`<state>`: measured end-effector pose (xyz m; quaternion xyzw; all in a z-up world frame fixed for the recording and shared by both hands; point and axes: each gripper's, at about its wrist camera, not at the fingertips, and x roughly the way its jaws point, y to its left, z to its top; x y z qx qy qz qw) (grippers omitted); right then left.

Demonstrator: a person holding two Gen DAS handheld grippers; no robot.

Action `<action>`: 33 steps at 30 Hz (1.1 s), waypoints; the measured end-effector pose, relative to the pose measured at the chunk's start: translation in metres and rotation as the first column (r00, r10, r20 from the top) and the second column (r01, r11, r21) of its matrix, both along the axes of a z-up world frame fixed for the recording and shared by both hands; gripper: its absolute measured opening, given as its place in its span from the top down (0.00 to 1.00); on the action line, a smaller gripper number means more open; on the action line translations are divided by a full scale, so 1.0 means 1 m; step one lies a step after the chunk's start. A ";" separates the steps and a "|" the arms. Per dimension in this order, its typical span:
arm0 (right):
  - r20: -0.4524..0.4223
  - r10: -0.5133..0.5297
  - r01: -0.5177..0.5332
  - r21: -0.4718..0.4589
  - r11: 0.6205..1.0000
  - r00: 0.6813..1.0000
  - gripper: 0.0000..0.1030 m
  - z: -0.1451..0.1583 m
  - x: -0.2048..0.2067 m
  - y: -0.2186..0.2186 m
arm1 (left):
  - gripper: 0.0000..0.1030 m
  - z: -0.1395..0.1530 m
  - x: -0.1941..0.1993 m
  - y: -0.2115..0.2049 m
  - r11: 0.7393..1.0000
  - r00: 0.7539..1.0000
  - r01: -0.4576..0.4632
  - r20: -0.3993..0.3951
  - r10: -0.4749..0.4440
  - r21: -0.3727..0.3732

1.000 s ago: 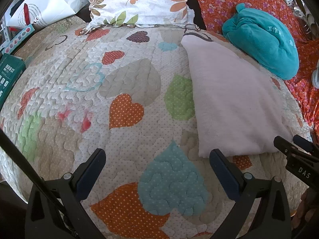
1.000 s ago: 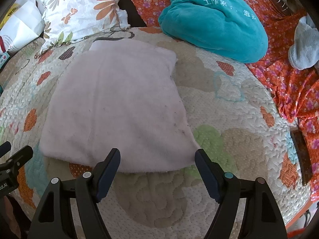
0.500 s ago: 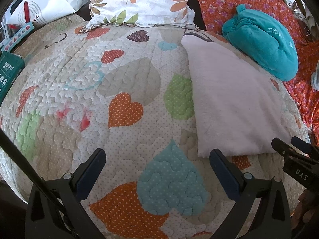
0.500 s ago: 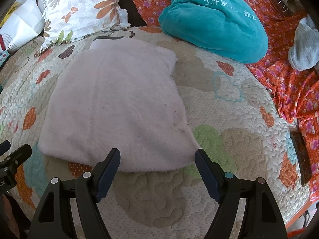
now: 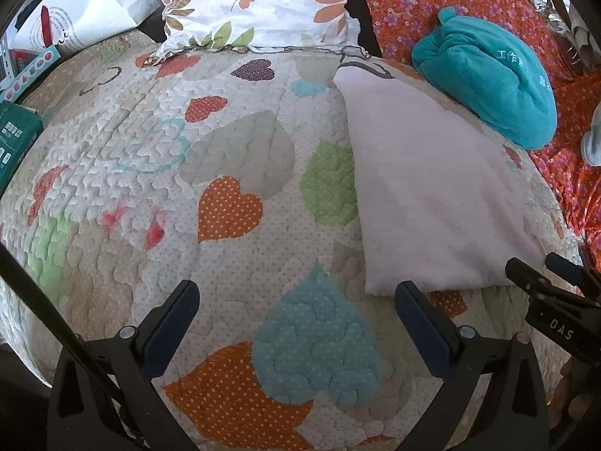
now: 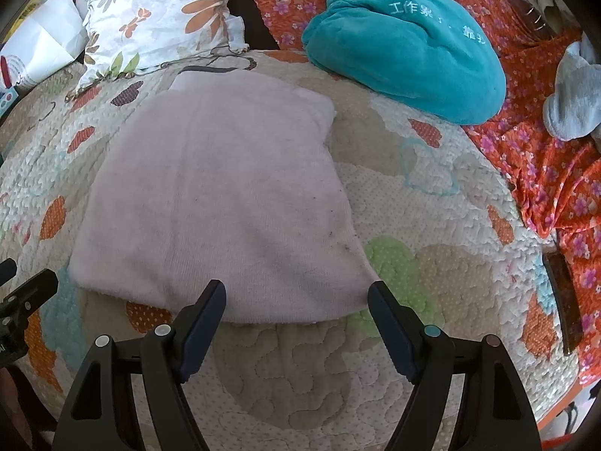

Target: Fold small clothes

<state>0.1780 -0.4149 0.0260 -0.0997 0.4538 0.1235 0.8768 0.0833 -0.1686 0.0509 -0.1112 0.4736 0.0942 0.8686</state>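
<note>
The pale pink garment [image 6: 218, 203] lies flat on the heart-print quilt [image 5: 157, 158], already folded into a neat panel, much where it lay a second ago. The right gripper [image 6: 296, 323] has crept closer to its near hem at 6 o'clock, fingers spread wide, holding nothing. The left gripper [image 5: 296, 323] hovers off its 9 o'clock side, equally wide and empty. Another fold looks imminent.
</note>
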 end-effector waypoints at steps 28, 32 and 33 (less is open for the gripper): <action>0.019 0.020 -0.018 -0.107 0.994 1.000 0.19 0.000 -0.013 0.005 | 0.00 0.006 -0.003 -0.009 0.993 0.999 -0.009 0.052 0.002 0.120; 0.020 0.023 -0.021 -0.112 0.993 1.000 0.19 0.001 -0.019 0.001 | 0.00 0.015 -0.011 -0.020 0.986 0.996 0.005 0.082 -0.019 0.168; 0.020 0.023 -0.021 -0.110 0.994 1.000 0.19 0.002 -0.020 0.000 | 0.00 0.017 -0.014 -0.022 0.985 0.996 0.005 0.085 -0.020 0.173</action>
